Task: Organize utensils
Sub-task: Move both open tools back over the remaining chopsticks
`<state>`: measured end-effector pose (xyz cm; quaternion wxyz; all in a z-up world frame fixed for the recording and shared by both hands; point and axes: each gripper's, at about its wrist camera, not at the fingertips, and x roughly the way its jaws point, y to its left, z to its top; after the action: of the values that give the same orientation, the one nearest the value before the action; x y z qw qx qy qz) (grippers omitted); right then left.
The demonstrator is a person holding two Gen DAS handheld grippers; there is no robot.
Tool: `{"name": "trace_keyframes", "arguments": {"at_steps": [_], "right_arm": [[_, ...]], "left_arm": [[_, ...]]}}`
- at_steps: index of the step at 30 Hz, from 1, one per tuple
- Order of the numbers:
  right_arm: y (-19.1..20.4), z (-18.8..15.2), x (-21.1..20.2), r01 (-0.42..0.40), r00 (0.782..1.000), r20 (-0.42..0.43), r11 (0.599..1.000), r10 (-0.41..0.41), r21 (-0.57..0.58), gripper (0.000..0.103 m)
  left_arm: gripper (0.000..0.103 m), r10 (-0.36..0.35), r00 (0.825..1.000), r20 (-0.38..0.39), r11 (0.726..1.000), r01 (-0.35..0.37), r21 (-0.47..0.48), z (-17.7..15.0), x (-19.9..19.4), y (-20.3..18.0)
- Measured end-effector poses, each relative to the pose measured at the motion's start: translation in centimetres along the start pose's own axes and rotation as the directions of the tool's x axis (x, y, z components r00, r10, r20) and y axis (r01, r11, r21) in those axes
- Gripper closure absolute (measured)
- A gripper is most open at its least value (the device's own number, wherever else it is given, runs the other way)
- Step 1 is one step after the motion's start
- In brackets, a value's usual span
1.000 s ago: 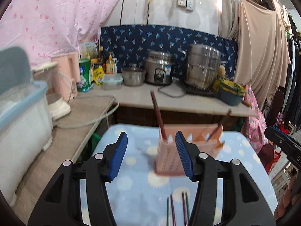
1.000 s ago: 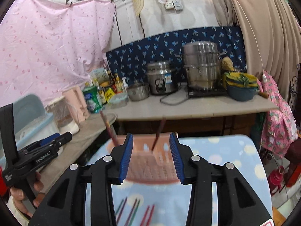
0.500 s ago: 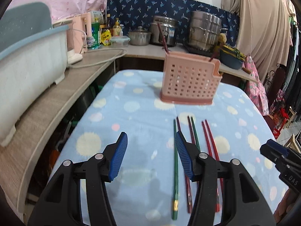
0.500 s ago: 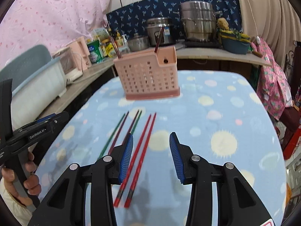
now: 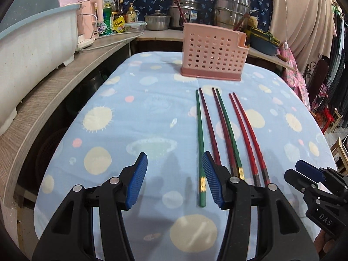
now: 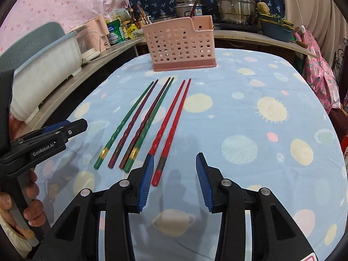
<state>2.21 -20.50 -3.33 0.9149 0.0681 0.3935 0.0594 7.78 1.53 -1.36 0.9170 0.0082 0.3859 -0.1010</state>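
Note:
Several chopsticks lie side by side on the blue cloth: green (image 5: 199,137) (image 6: 121,122), dark maroon (image 5: 209,128) (image 6: 134,121) and red (image 5: 248,134) (image 6: 174,117). A pink perforated holder (image 5: 214,56) (image 6: 181,45) stands beyond their tips, with a couple of chopsticks in it. My left gripper (image 5: 175,181) is open and empty, low over the cloth near the handle ends, just left of the green one. My right gripper (image 6: 174,181) is open and empty, by the red pair's handle ends. Each gripper shows in the other's view: right (image 5: 313,181), left (image 6: 54,137).
The table (image 5: 134,113) has a blue planet-print cloth. A wooden shelf (image 5: 43,95) runs along the left with a white tub (image 5: 32,43). Behind is a counter with steel pots (image 5: 230,8), bottles and a blue basin (image 5: 264,44).
Both grippers have pulled back from the pink holder and dropped low over the cloth, so the chopsticks on the table are now in full view. Both stay open.

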Motion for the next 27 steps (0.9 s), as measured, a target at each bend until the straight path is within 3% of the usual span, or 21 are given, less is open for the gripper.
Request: {"name": "trace_keyframes", "arguments": {"at_steps": [27], "right_arm": [[1.4, -0.7, 1.9, 0.009, 1.0, -0.029, 1.0, -0.009, -0.023, 0.072]], "left_arm": [[0.053, -0.01, 0.999, -0.034, 1.0, 0.011, 0.028, -1.8, 0.4, -0.9]]}}
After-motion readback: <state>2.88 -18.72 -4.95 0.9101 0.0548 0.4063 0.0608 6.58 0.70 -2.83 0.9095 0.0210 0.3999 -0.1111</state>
